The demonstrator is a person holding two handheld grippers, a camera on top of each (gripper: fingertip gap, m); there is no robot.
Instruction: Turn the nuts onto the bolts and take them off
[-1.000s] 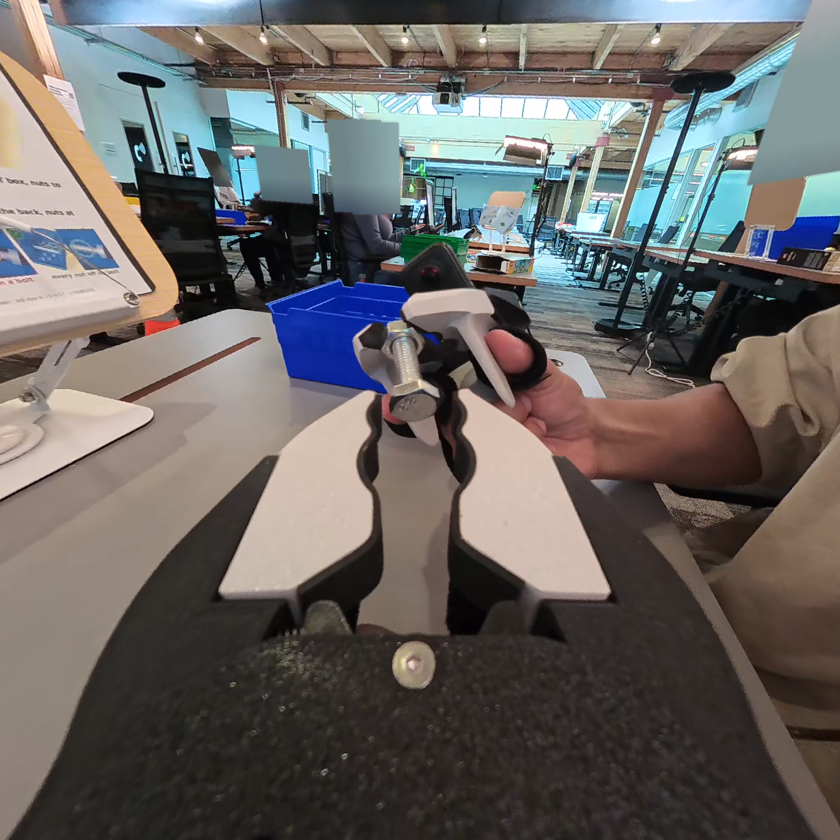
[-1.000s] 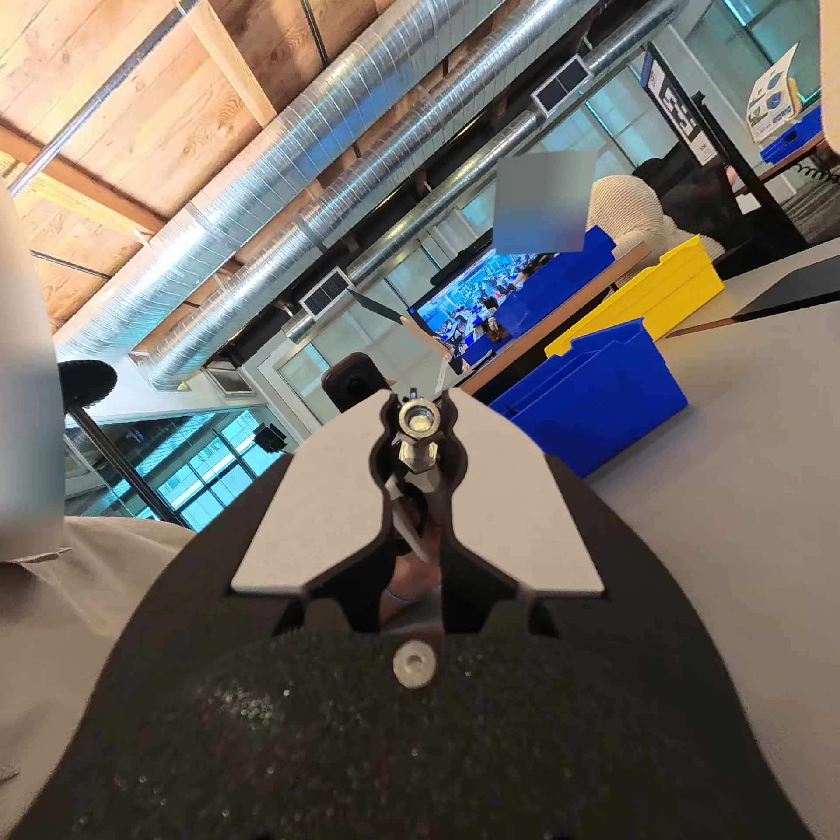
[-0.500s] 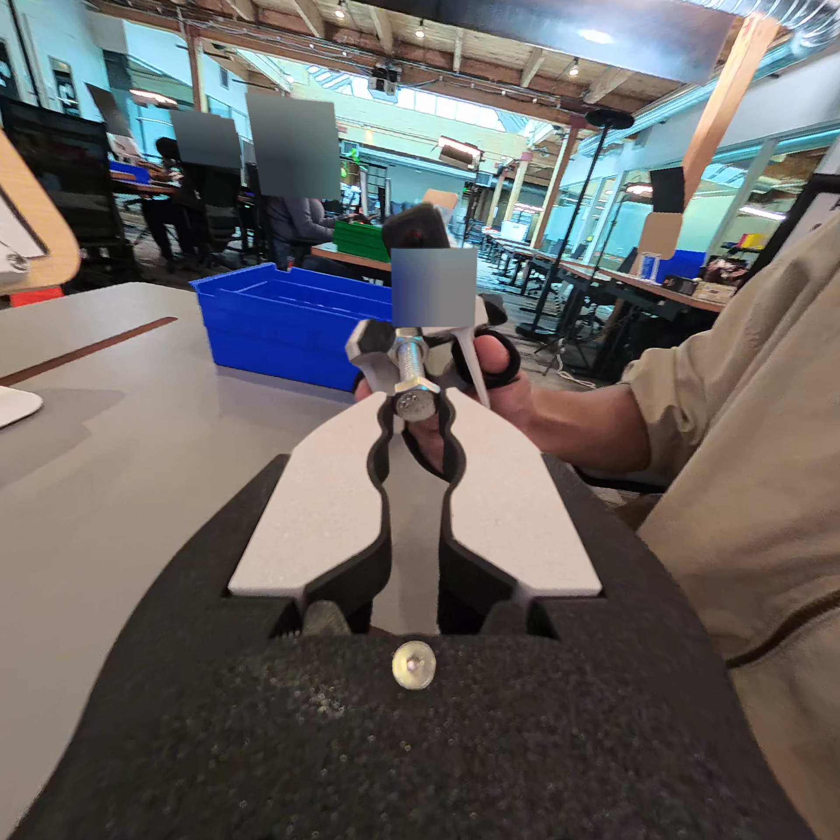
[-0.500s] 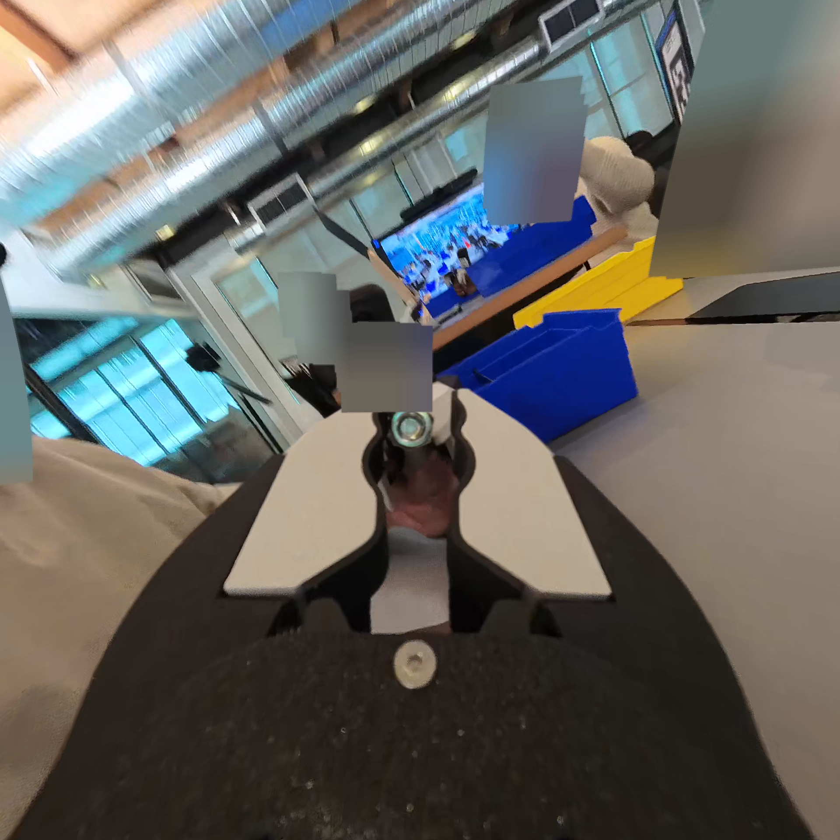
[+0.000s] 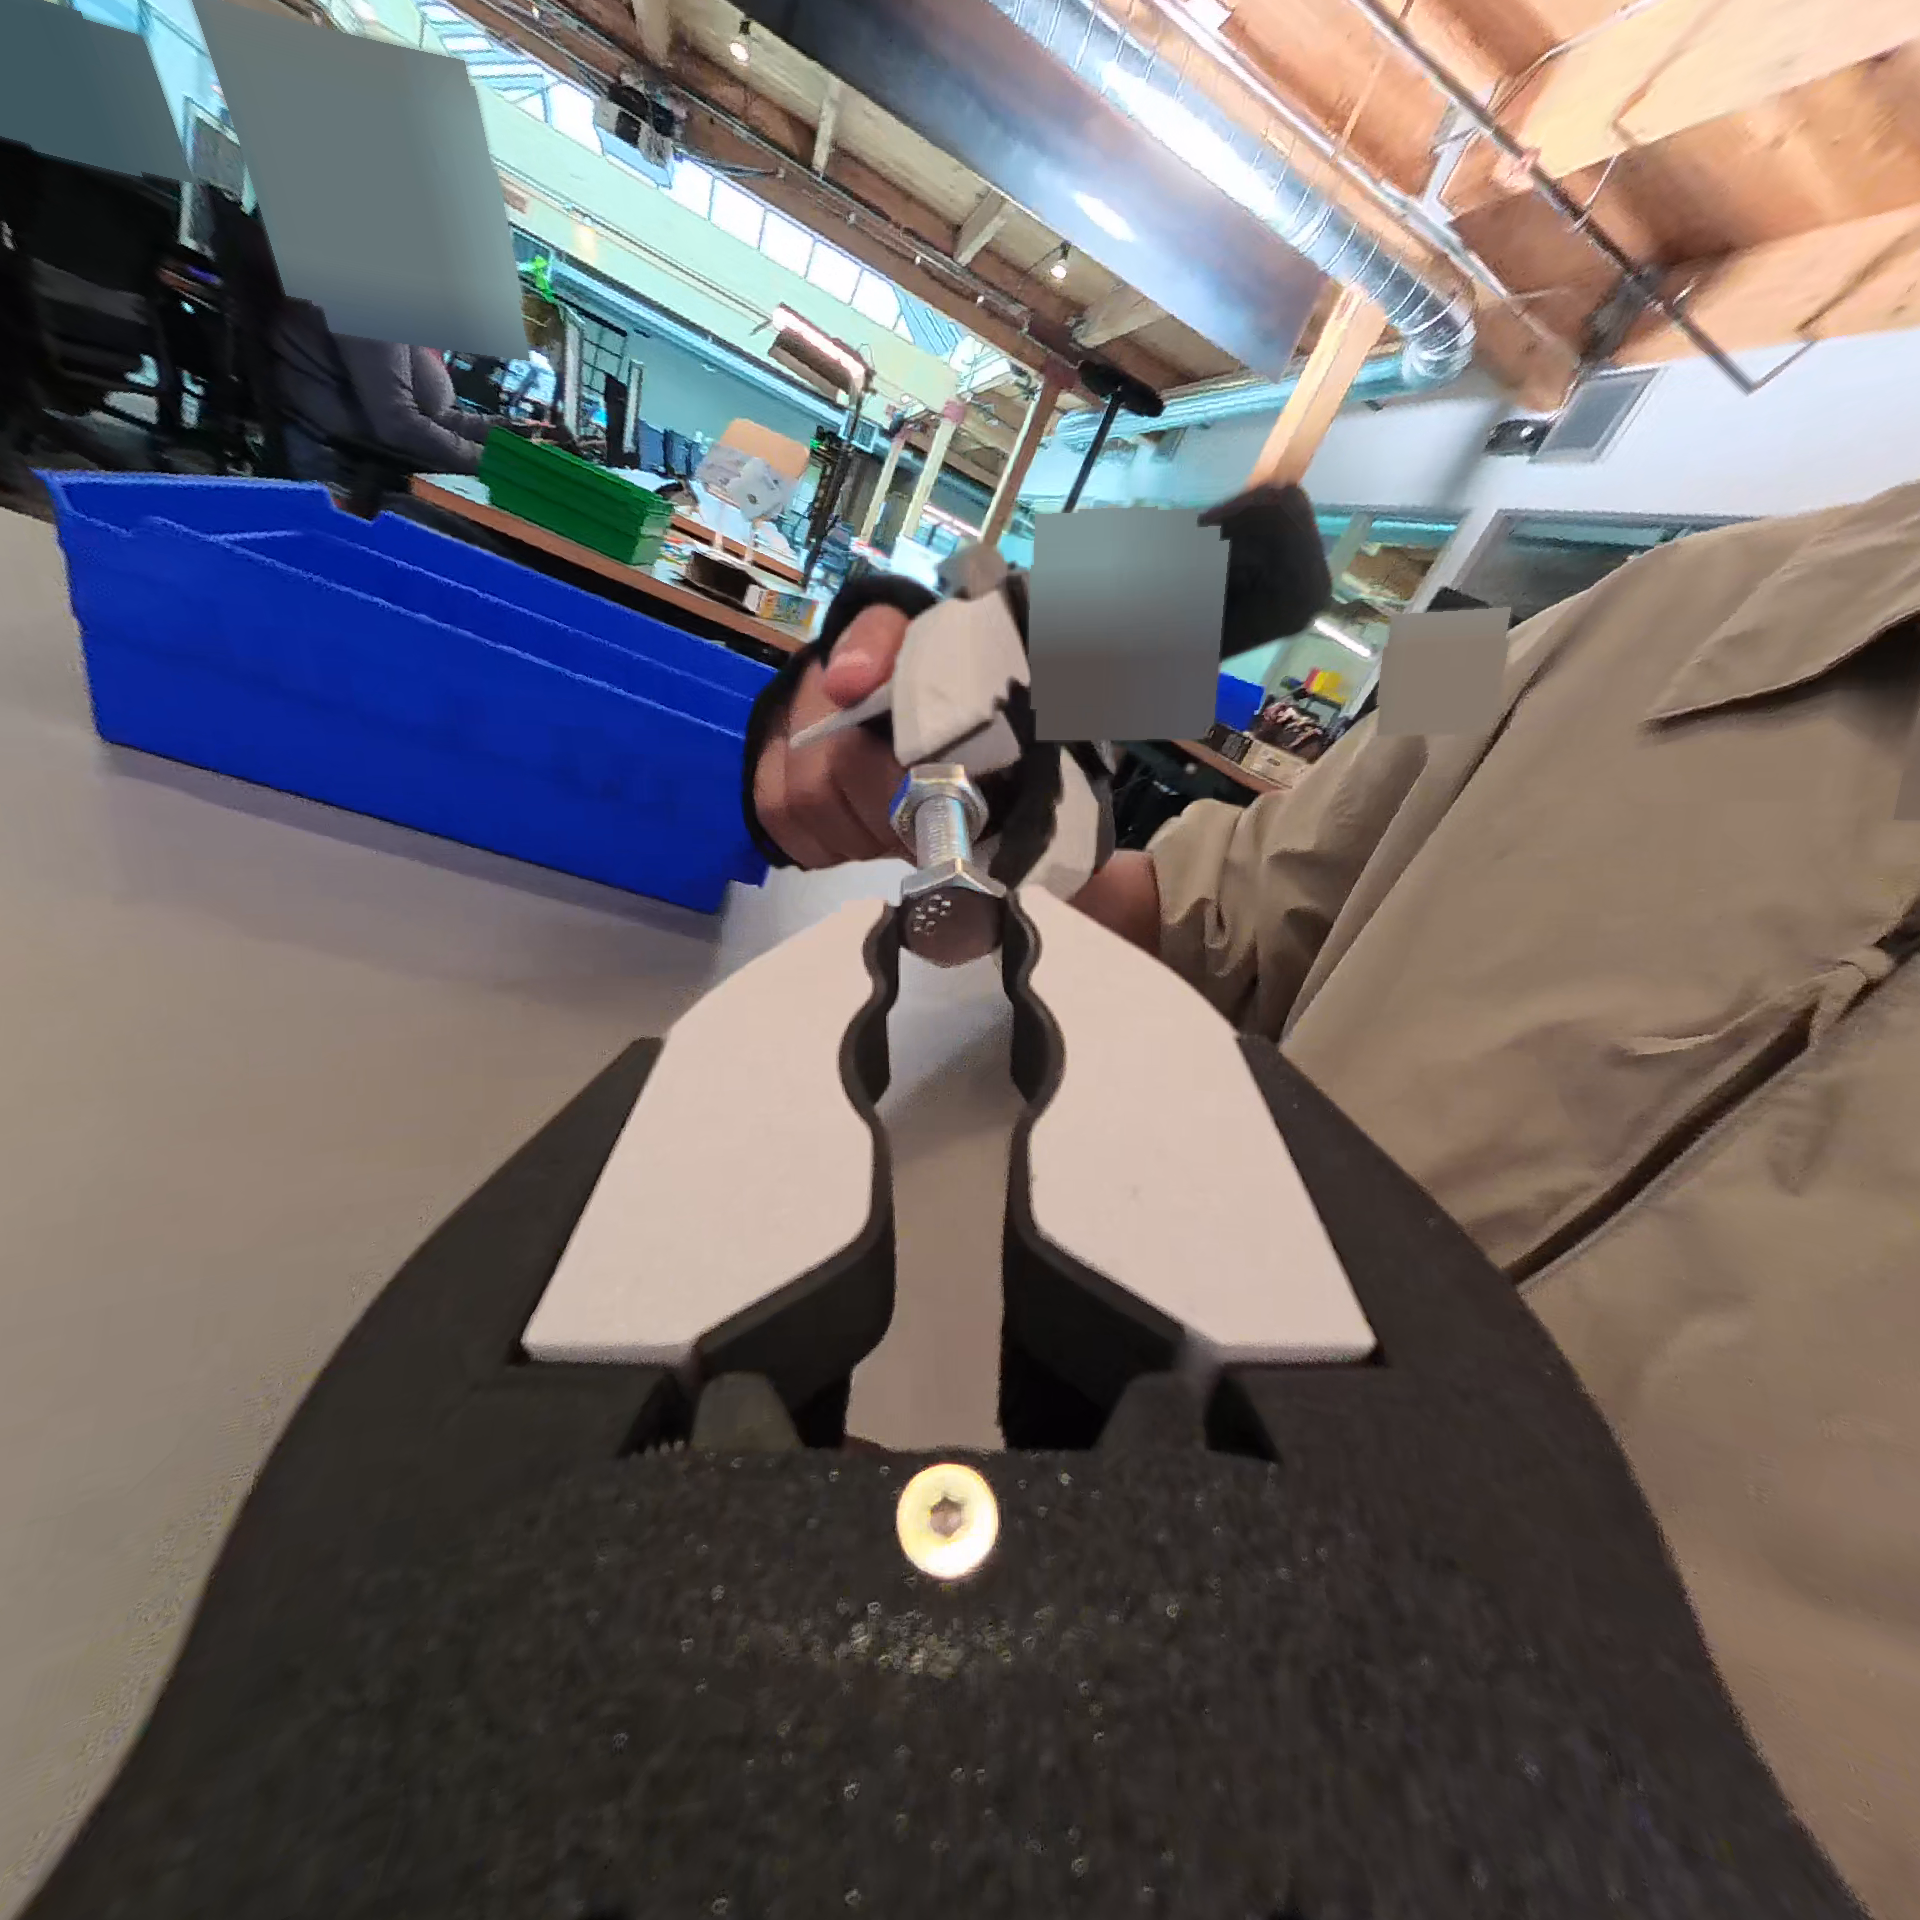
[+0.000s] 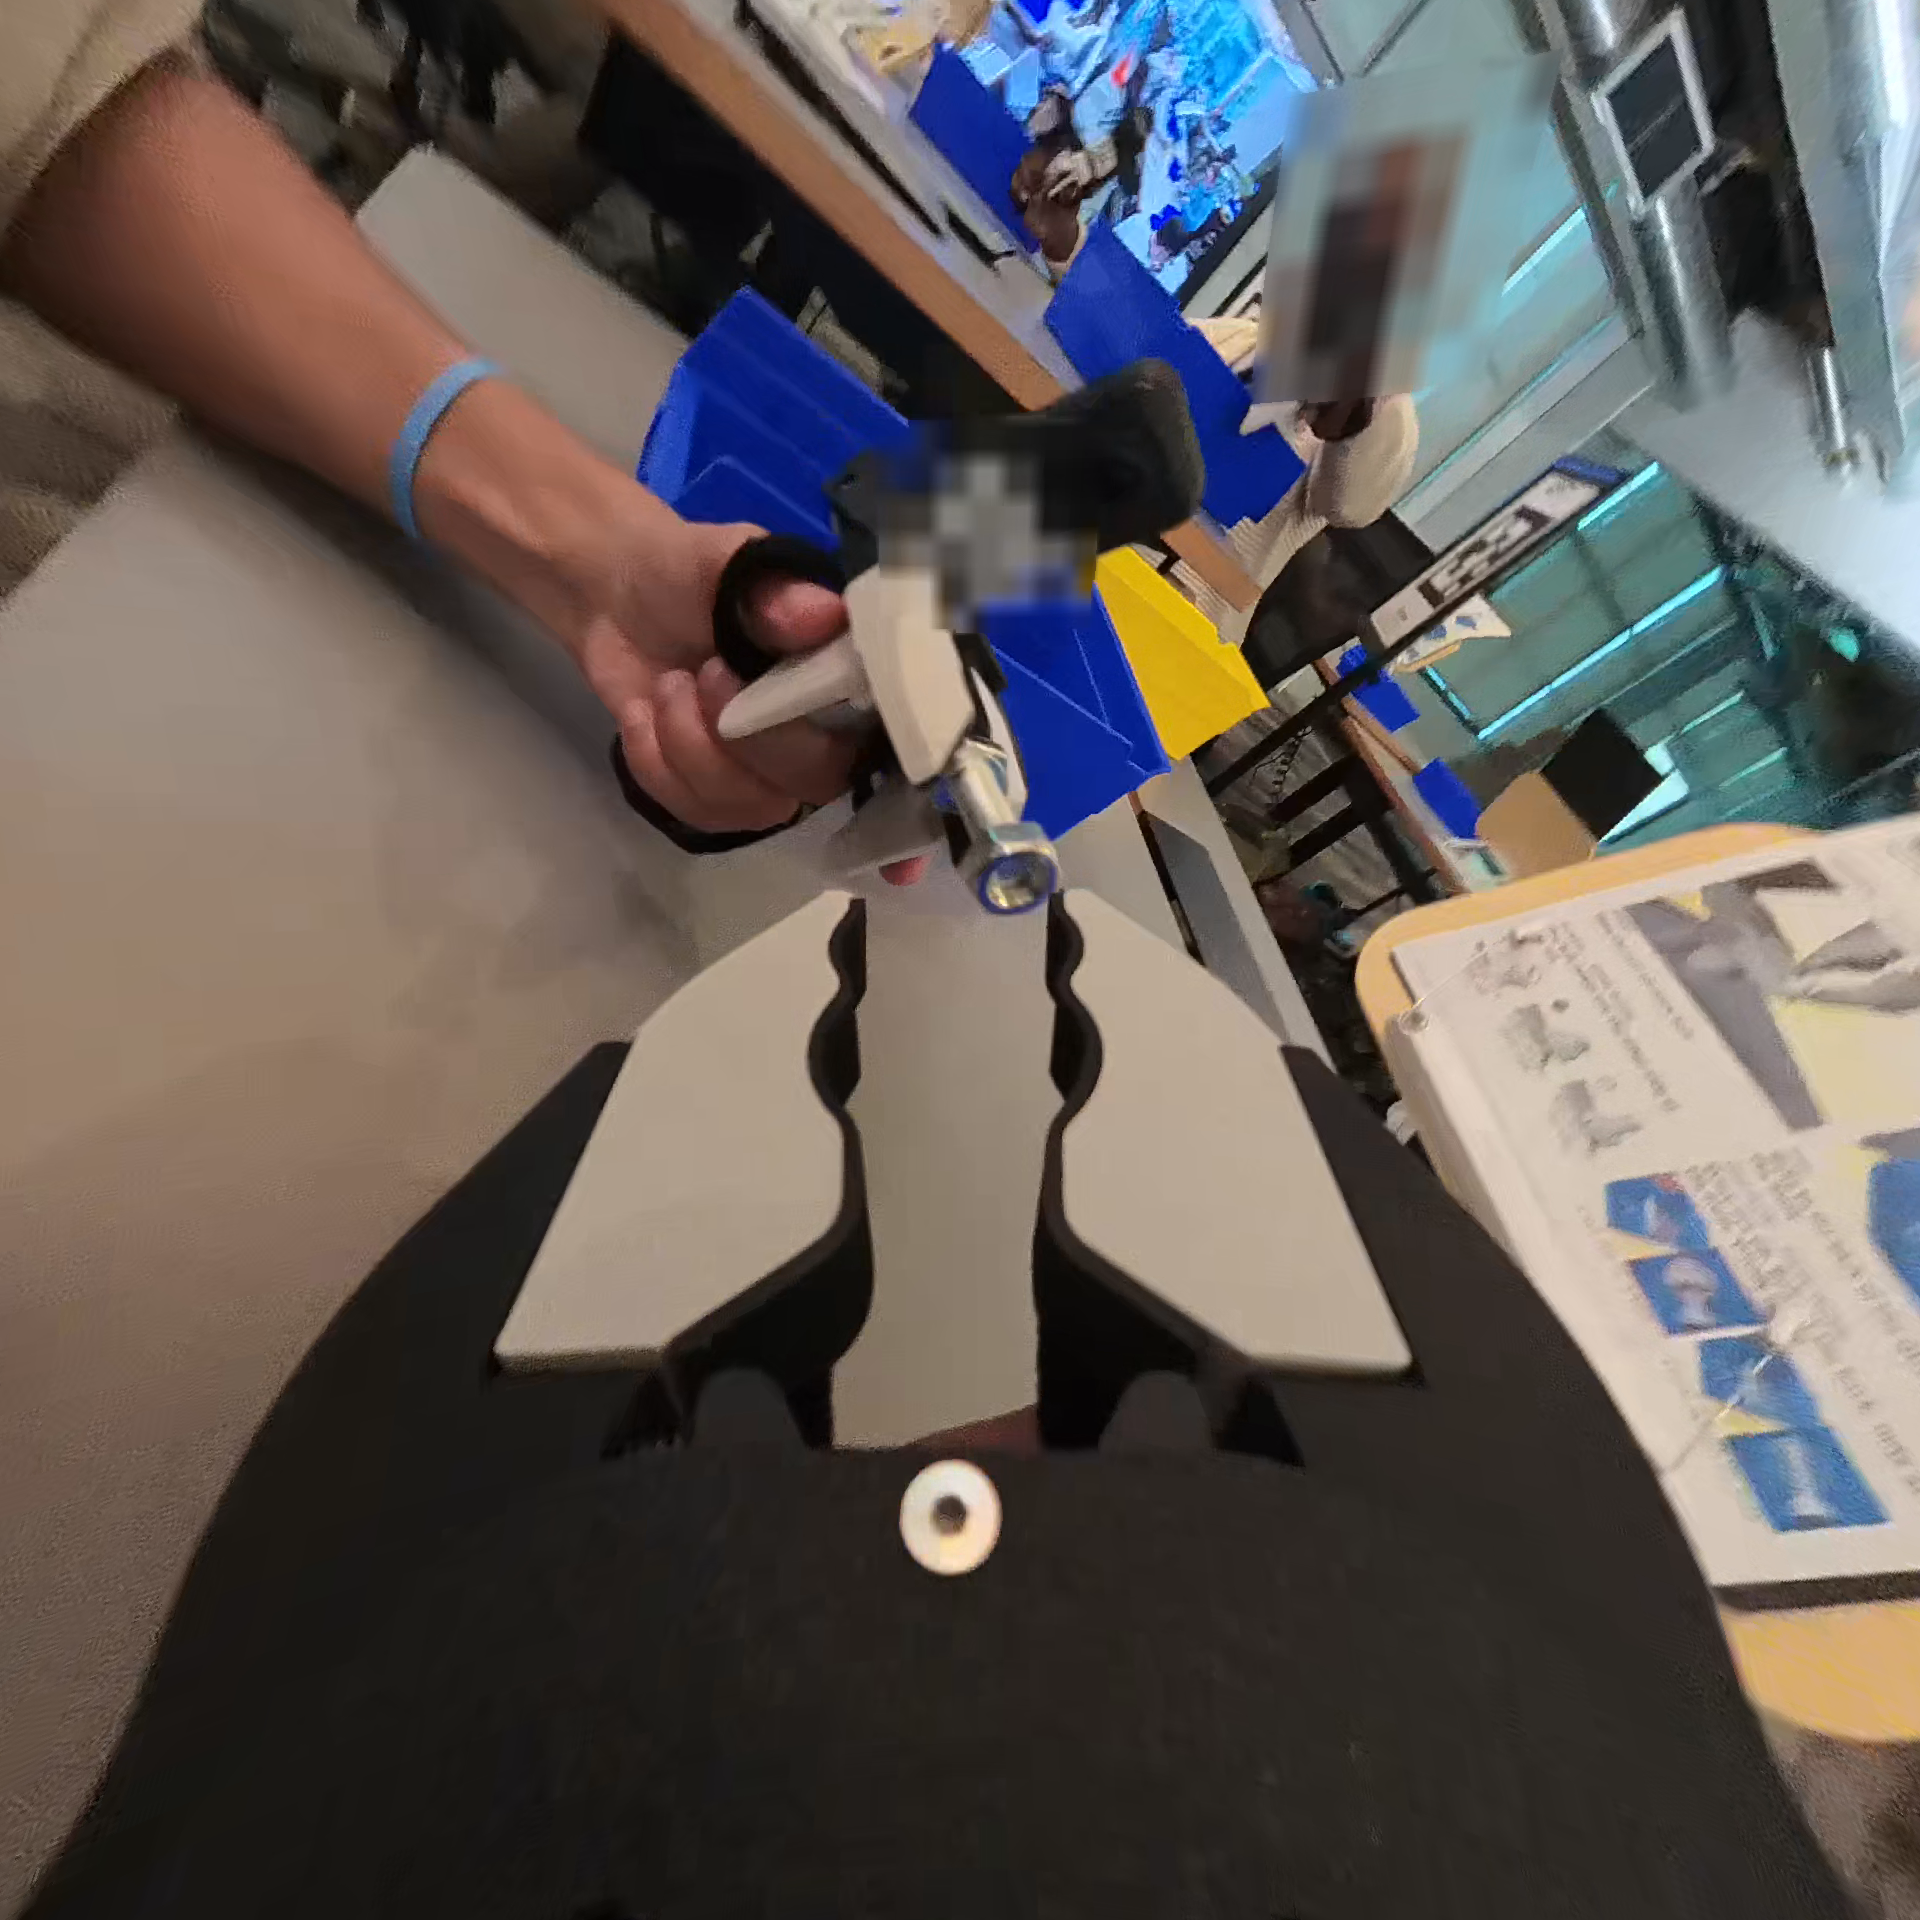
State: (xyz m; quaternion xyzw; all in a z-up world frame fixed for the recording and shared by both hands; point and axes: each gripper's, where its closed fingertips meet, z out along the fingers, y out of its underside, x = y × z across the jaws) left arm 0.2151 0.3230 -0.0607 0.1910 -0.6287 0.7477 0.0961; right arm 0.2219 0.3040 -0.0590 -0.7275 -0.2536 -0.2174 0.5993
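In the left wrist view, the left gripper, with white finger plates and black wavy pads, is closed on the hexagonal head of a silver steel bolt. The head sits between the fingertips and the threaded shaft points away from the camera and a little upward. On the far end of the shaft sits a silver hex nut with a blue ring. Just behind the nut is the right gripper, held by a bare hand. Its white fingers are around the nut end, but this view does not show clearly if they touch it.

In the right wrist view, the right gripper has its fingers apart, with a clear gap between the black pads. The nut is just beyond the tips, toward the right finger, and it is not clamped. Behind it the bolt runs back into the left gripper, which the other hand holds; a light blue wristband is on that forearm.

Below everything lies a grey table top. Farther away on it stands a blue plastic bin. At the right edge of the right wrist view is a printed sheet on a wooden board.
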